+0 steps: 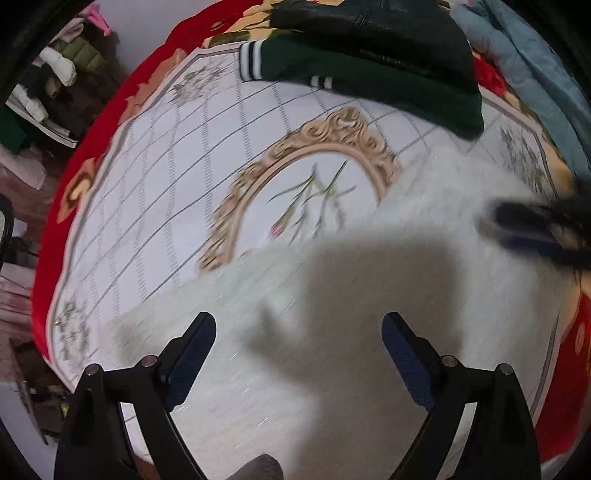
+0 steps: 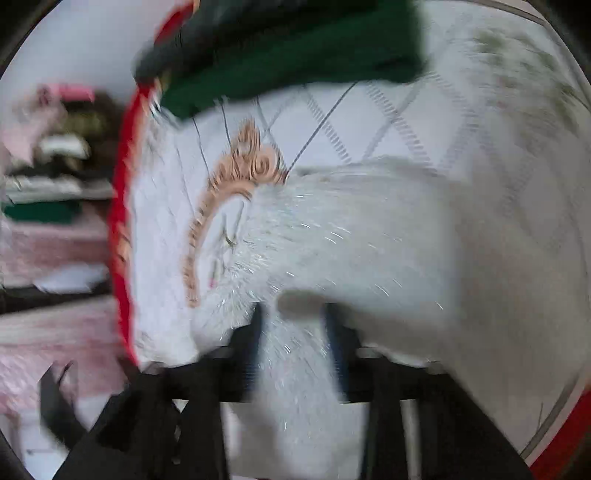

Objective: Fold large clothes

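A patterned bedspread (image 1: 155, 206) with a red border and a gold oval motif covers the bed, its far edge stacked with a dark green jacket (image 1: 369, 77) under a black garment (image 1: 369, 26), and blue bedding (image 1: 535, 55) at far right. Across the near half lies the white sweater (image 1: 424, 229), fuzzy and flecked with glitter, spread from the bed's center toward the right. The right gripper (image 2: 295, 339) is clamped on a bunched strip of the white sweater, the fabric rising between its fingers. The left gripper (image 1: 299, 332) hovers over the sweater's near edge with its jaws spread wide, holding nothing. Both views are smeared with motion. The risk, by this reading: with only one side pinched, a fast pull could drag the loose side into a crooked fold, or the thick bunch could slip free of the fingers.
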`<state>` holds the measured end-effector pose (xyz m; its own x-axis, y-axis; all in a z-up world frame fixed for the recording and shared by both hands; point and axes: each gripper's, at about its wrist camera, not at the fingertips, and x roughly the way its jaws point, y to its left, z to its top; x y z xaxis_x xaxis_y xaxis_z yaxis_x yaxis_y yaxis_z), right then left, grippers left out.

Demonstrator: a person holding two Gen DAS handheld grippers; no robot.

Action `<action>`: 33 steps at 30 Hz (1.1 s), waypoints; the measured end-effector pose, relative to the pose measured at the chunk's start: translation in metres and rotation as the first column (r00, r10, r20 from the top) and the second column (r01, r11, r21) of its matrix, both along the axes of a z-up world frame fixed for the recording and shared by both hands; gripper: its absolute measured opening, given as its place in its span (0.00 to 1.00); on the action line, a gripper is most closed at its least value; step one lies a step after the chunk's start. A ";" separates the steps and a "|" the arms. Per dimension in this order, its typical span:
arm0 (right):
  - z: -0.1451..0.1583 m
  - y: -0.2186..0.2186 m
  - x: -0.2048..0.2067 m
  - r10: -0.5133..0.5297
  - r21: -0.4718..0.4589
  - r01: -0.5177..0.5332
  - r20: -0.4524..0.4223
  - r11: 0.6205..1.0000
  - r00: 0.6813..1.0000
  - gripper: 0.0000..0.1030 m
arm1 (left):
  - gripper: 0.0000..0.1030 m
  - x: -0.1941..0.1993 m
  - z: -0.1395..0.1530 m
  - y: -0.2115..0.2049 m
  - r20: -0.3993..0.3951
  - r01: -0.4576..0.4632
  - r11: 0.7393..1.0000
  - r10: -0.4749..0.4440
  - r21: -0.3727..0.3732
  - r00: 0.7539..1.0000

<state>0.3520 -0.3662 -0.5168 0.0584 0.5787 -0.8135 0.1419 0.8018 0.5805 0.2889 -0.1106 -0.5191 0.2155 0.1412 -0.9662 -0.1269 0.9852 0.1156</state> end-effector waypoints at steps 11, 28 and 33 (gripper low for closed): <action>-0.075 -0.118 -0.115 -0.334 0.109 0.341 -0.075 0.934 0.940 0.76 | 1.00 0.010 -0.046 0.009 -0.077 -0.040 0.998 0.036 -0.042 0.996; -0.036 -0.113 -0.052 -0.429 0.382 0.374 0.068 0.845 0.901 0.20 | 1.00 0.047 -0.042 -0.045 0.038 0.087 0.994 -0.084 -0.072 0.996; 0.024 -0.134 -0.061 -0.430 0.261 0.372 0.217 0.891 0.877 0.20 | 1.00 0.076 -0.048 -0.104 0.095 0.190 0.963 -0.174 -0.190 0.980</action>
<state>0.2915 -0.5006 -0.4929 0.5146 0.6107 -0.6018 0.2458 0.5673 0.7859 0.3652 -0.2147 -0.5668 0.2943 -0.0985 -0.9506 0.0559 0.9947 -0.0858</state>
